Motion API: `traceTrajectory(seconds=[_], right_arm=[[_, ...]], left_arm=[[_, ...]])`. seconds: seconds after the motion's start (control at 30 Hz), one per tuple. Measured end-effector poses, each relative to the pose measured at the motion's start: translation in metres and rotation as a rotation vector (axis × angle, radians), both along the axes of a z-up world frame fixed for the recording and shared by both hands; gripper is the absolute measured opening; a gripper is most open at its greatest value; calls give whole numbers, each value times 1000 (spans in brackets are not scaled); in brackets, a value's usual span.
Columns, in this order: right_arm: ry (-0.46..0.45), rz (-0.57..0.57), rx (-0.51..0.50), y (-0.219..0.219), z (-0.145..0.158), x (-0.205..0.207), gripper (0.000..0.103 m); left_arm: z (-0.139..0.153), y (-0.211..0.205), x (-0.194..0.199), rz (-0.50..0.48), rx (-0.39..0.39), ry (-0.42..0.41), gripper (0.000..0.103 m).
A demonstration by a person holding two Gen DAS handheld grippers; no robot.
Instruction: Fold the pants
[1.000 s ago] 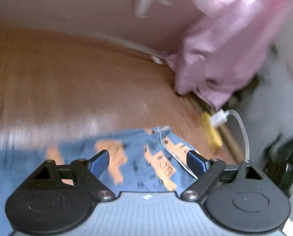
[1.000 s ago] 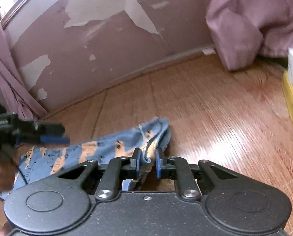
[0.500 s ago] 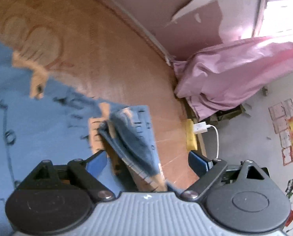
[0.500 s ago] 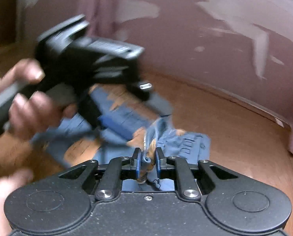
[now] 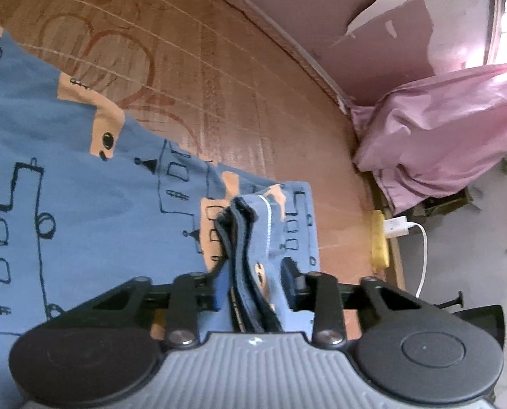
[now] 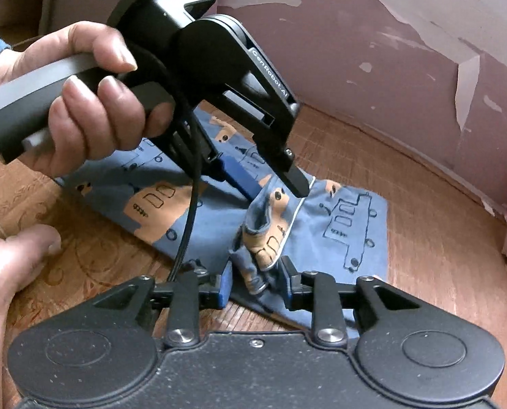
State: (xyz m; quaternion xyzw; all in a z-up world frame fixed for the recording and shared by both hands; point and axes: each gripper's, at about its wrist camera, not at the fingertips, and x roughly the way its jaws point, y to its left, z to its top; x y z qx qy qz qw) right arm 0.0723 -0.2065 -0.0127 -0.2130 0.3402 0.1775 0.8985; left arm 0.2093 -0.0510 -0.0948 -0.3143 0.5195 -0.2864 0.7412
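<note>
On the wood floor point(image 5: 240, 78), soft printed pants point(image 5: 83, 197) (blue) bunch between both claws.

Blue pants point(image 5: 83, 184), orange-and-black train print; spread flat on floor; one edge bunched upward

Blue printed pants point(image 6: 338, 225) lie on the wooden floor point(image 6: 441, 238) (patterned boards).

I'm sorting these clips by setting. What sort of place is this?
Probably a room in a lived-in home. The pants lie on a wood-patterned floor, the pink wall has peeling paint, and a pink curtain hangs beside a charger plugged in at floor level.
</note>
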Motion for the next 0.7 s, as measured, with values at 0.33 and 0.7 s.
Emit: traceTrajectory(seconds=[0.33,0.7], right_arm=[[-25,-12,49,0,13,1,14],[-44,82,103,32,44,-4,14]], left_arm=[[15,2,-1,24,55,3,11],[52,48,-9,32,99,-48,11]])
